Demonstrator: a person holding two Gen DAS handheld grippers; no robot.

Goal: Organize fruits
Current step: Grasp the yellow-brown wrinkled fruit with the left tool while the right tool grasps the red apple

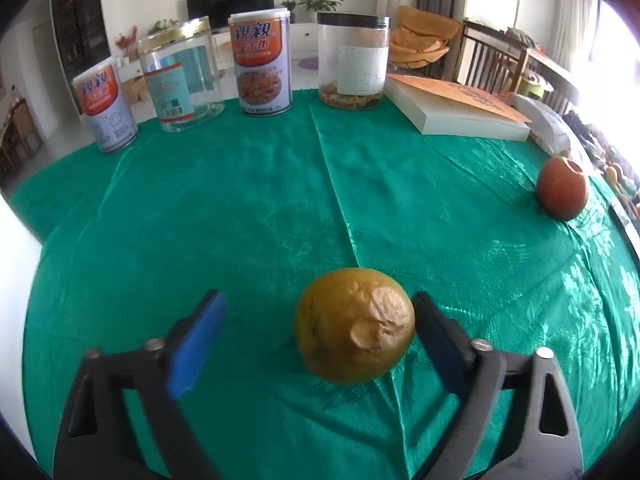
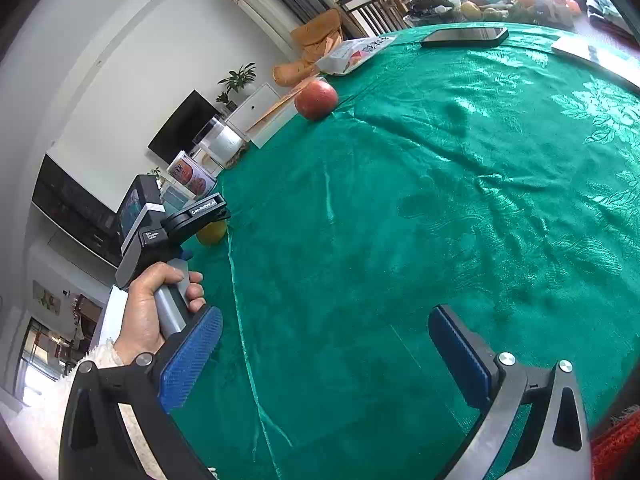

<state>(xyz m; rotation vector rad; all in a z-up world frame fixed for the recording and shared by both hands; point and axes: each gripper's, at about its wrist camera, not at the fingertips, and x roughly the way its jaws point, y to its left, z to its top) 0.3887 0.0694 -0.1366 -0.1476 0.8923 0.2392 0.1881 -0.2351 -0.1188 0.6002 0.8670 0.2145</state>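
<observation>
Two risks stand out. The round yellow-orange fruit with a dried, wrinkled patch (image 1: 354, 325) sits off-centre in the left tool (image 1: 320, 320): the left pad (image 1: 198, 344) stands clear of it while the right pad seems to touch it, so closing could roll it across the slick green cloth-covered worktop (image 1: 240, 220). The left tool is partly open, gripping nothing yet. The round red fruit (image 1: 562, 189) lies well apart near the worktop's edge. The right tool (image 2: 324, 354) gapes wide and empty.

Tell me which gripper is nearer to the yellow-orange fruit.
Left. The left gripper has the yellow-orange fruit between its fingers; the right gripper is open over bare green cloth, well away.
</observation>
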